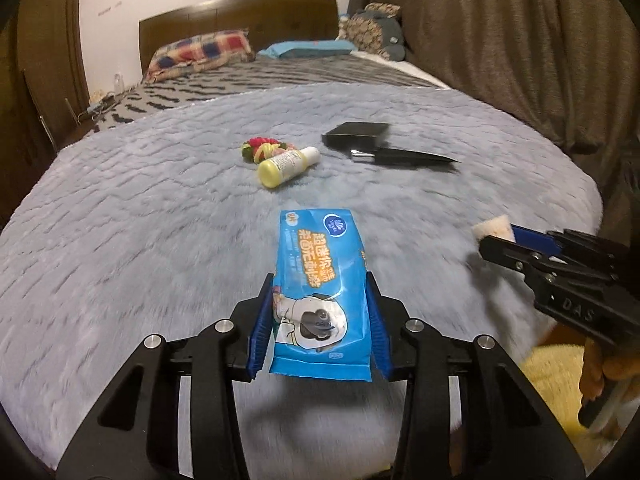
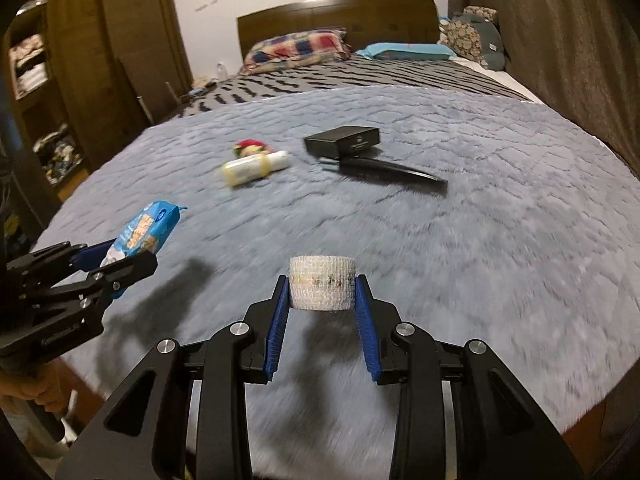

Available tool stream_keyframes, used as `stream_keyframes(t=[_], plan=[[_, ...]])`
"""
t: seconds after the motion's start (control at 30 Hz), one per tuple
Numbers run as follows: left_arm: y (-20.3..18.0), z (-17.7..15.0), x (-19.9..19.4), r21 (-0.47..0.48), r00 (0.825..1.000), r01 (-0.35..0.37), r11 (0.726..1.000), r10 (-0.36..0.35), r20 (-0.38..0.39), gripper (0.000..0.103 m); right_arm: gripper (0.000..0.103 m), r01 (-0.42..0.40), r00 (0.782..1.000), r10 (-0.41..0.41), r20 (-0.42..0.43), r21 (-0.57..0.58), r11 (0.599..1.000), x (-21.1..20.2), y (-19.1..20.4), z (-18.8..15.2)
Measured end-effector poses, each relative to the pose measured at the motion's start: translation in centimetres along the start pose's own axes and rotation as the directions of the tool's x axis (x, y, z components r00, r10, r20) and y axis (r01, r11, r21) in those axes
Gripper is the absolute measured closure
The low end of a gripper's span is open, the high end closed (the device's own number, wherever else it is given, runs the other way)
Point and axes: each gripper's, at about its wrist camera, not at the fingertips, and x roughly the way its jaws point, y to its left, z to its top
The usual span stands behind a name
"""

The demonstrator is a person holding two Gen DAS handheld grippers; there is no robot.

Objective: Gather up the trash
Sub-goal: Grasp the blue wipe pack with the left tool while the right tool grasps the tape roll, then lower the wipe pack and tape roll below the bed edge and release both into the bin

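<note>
Blue-padded left gripper level, clamped on wipes packet; right gripper around bandage roll.

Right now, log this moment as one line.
left gripper: shut on blue packet | right gripper: shut on white tape roll | bed: yellow bottle, black box
</note>
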Motion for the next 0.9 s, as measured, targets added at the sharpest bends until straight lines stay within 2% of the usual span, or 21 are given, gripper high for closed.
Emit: stream_keyframes(t=[0.2, 0.3, 0.4, 0.57, 0.8, 0.9], plan=[[-1.2, -4.7, -4.2, 0.006, 1.000, 0.019, 1.000, -0.019, 0.023, 0.063, 0.069, -0.030, 1.000, 0.030, 0.008, -0.030, 0.999, -4.1, 1.9, -4.0], [-1.7, -7.2, -5.7, -0.002, 0.999, 0.025, 1.000, -0.025, 0.020, 0.063, 0.069, -0.013, 1.000, 0.013, 0.006, -0.041, 0.999, -5.4, 2.8, -6.3], [-2.0, -9.7, -6.5, -0.028, 0.999, 0.046, 0.999, -0.046, -0.008, 0.063, 0.069, -0.032, 0.999, 0.031, -0.028, -0.016, 0.999, -5.7, 3.0, -8.6], [-3.0, -14.5, -6.0, -0.047, 0.992, 0.081, 0.996, -0.085, -0.093, 0.063, 0.069, -0.047, 0.990, 0.049, -0.134, 0.019, 0.999, -4.4, 3.3, -13.3], [-3.3, -20.4, -2.3, -0.085, 0.961, 0.105, 0.991, -0.123, -0.249, 0.063, 0.069, -0.035, 0.954, 0.040, -0.298, 0.022, 0.999, 0.0, 3.6, -18.3], [-3.0, -22.3, 0.2, -0.117, 0.938, 0.100, 0.988, -0.133, -0.319, 0.063, 0.069, -0.024, 0.938, 0.036, -0.344, 0.041, 0.999, 1.7, 3.2, -19.4]])
